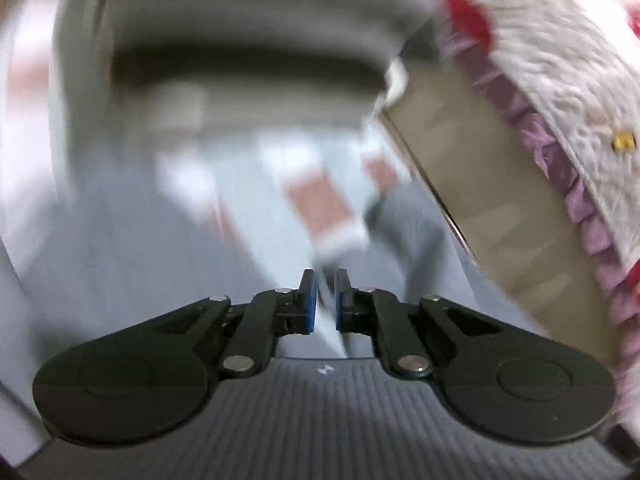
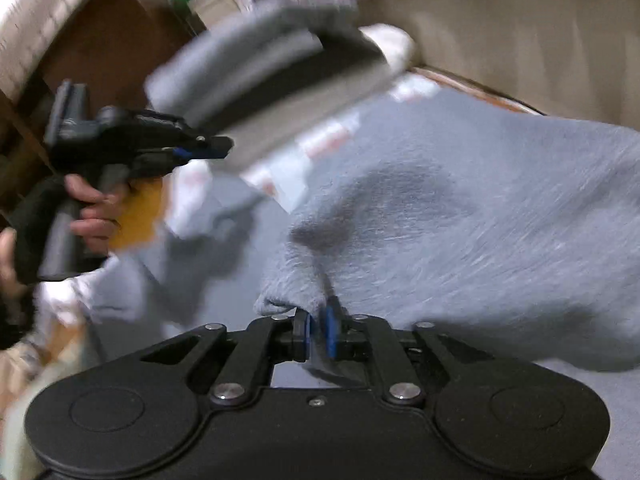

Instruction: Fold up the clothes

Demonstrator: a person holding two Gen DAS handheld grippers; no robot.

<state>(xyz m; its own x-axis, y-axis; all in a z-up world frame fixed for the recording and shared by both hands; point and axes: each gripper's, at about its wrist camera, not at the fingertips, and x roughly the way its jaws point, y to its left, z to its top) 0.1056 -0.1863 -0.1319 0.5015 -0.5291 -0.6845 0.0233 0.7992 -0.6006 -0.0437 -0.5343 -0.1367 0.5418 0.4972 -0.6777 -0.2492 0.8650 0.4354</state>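
A light grey-blue garment [image 2: 460, 216] lies spread over the surface and fills most of the right wrist view. My right gripper [image 2: 318, 330] is shut on a bunched edge of it. My left gripper [image 1: 325, 300] is nearly closed on a thin fold of pale cloth [image 1: 326, 320]; it also shows in the right wrist view [image 2: 216, 148], held by a hand at the left. Both views are motion-blurred. The garment shows in the left wrist view as a pale blur [image 1: 140, 240].
A stack of folded grey clothes [image 2: 264, 64] sits at the back, also in the left wrist view [image 1: 248, 52]. A beige bed side [image 1: 492, 184] with a quilted white, red and purple-frilled cover [image 1: 560, 72] rises at the right. Brown wooden furniture [image 2: 108, 44] stands behind.
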